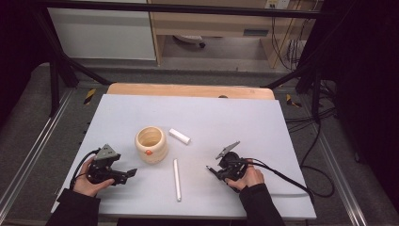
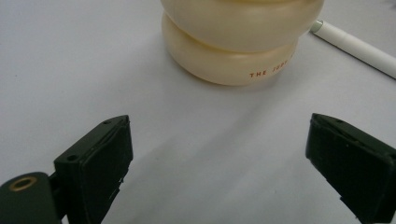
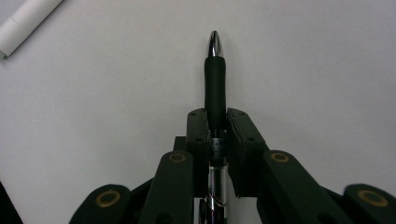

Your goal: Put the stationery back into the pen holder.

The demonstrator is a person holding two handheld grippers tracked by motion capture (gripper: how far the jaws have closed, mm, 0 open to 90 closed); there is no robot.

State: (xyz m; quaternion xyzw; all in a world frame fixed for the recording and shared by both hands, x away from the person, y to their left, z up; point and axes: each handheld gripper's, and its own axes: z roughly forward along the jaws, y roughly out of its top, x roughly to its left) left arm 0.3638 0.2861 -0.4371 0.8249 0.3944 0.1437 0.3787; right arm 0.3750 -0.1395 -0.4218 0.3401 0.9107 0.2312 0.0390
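Surface [image 1: 235,117]: you work on a wide pale sheet, smooth and without any edge. A round thing that you drop here can roll far, perhaps off the near side.

Holder [image 1: 151,144]: the cream holder with the wide open mouth stands upright, left of the middle. In the left gripper view it is just ahead of your open fingers [image 2: 100,163]. It looks light. If you push it from one side, it may slide or tip, and then the mouth is no more where you aim.

Left gripper [image 1: 123,175]: your fingers are spread wide and hold nothing, near the holder but apart from it. If you bring them in to steady the holder, come from both sides equally.

Right gripper [image 1: 212,170]: your fingers are clenched on the pen, well to the right of the holder.

Pen [image 3: 215,79]: it lies along your fingers and its black grip and silver tip stick out in front. The grasp is on a thin round barrel, so the pen may turn or slip when you tilt it. A long end in front can also hit the holder's rim and knock it.

White pen [image 1: 177,180]: it lies on the surface between your two hands. Your right arm could brush it and send it rolling.

White cap [image 1: 179,136]: it lies just right of the holder, close to your likely path. Pass above it.
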